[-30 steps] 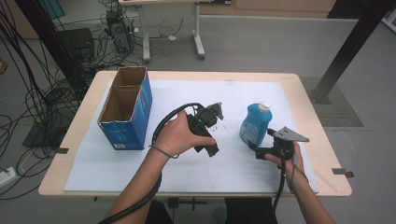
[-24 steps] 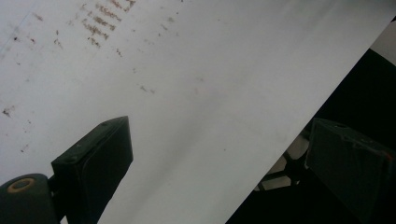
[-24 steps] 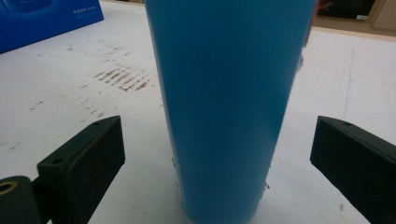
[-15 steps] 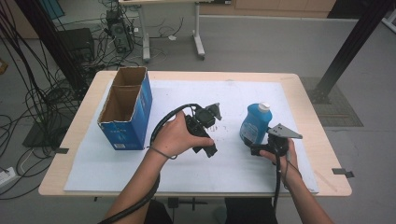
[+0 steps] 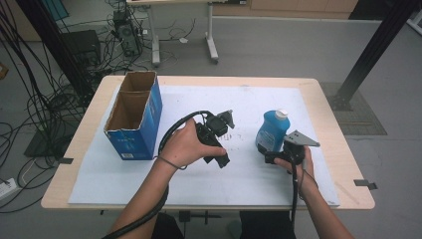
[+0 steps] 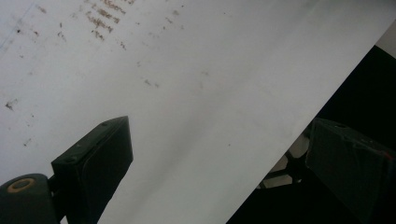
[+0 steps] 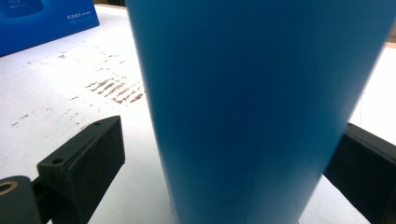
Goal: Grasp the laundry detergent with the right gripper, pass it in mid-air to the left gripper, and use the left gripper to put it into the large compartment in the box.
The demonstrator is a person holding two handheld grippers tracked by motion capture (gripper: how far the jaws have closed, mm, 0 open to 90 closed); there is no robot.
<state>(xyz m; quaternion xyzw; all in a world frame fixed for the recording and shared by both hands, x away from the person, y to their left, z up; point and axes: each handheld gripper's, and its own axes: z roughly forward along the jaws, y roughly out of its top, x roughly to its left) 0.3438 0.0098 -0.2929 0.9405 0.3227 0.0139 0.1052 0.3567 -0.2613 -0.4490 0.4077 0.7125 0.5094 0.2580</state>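
High view: blue bottle (image 5: 271,131) upright on the table (image 5: 328,129), right of centre. My right gripper (image 5: 275,158) jaws spread around its base, not yet squeezing; centre, then close evenly. Left gripper (image 5: 219,130) jaws open, empty.

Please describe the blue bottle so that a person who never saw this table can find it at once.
On the white sheet covering the wooden table, look at the right half, just ahead of the right gripper. There stands an upright blue plastic bottle with a white cap. The other blue thing is the open cardboard box at the left, which is rectangular and much larger.
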